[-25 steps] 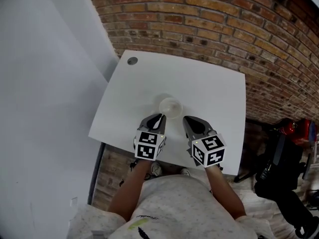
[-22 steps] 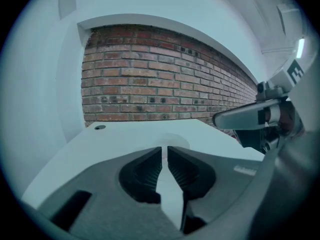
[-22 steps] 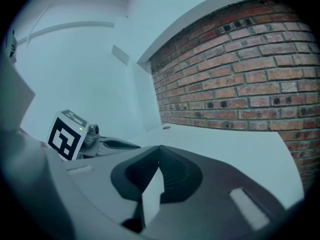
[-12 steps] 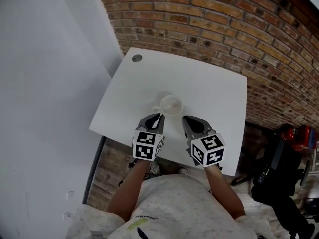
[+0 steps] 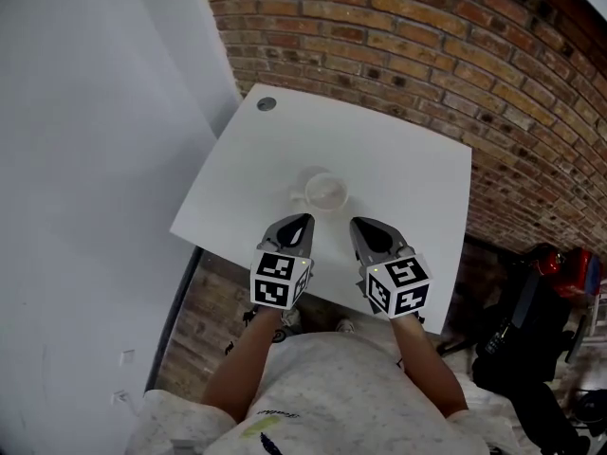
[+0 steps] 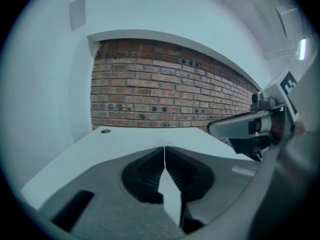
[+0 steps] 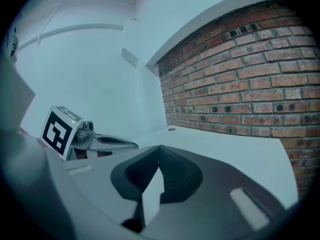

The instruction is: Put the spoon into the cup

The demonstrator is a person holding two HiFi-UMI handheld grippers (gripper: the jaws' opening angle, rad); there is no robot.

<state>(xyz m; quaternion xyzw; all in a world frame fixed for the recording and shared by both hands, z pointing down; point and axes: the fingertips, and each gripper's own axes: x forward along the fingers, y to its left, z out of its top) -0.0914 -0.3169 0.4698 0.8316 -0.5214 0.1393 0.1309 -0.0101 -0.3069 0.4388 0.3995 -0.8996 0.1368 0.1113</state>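
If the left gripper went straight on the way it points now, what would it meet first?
Probably the cup: in the head view the left gripper, jaws shut, aims at it. Its own view shows only table and brick wall ahead, so it may pass above the rim.

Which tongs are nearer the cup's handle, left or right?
The left tongs. The cup has its handle on their side, just ahead of their tips; the right tongs face the cup's bare side.
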